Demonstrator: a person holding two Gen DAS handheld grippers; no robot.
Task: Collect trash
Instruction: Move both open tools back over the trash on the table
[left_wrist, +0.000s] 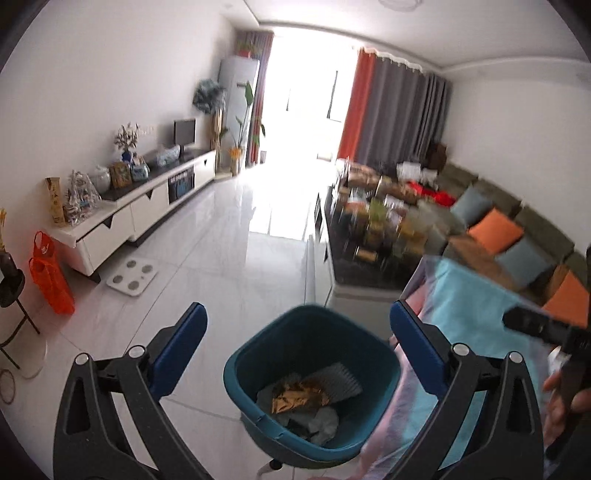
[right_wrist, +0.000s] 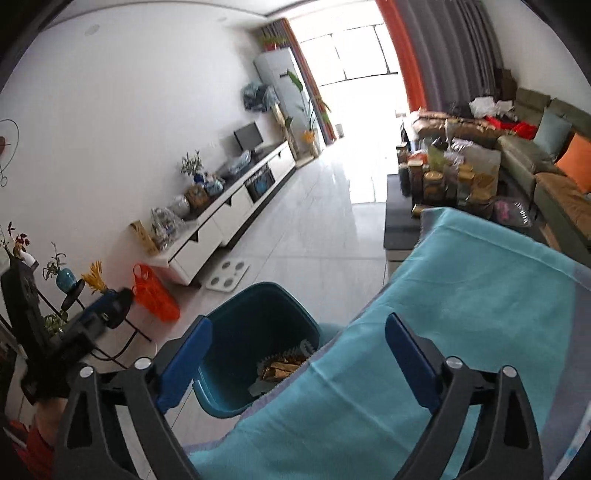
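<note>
A dark teal trash bin (left_wrist: 255, 354) stands on the white tile floor beside a table with a teal cloth (left_wrist: 461, 306). Inside it lie a gold crumpled wrapper (left_wrist: 299, 397), a ridged grey paper piece (left_wrist: 341, 380) and grey scraps. My left gripper (left_wrist: 297, 336) is open and empty, above the bin's mouth. My right gripper (right_wrist: 297, 350) is open and empty, over the cloth's left edge (right_wrist: 461, 314), with the bin (right_wrist: 236, 332) under its left finger. The right gripper's tip shows at the left wrist view's right edge (left_wrist: 532, 321).
A white TV cabinet (left_wrist: 147, 206) with ornaments runs along the left wall. An orange bag (left_wrist: 48, 273) and a white scale (left_wrist: 131, 278) are on the floor. A coffee table crowded with jars (right_wrist: 443, 181) and a green sofa (right_wrist: 535, 155) stand to the right.
</note>
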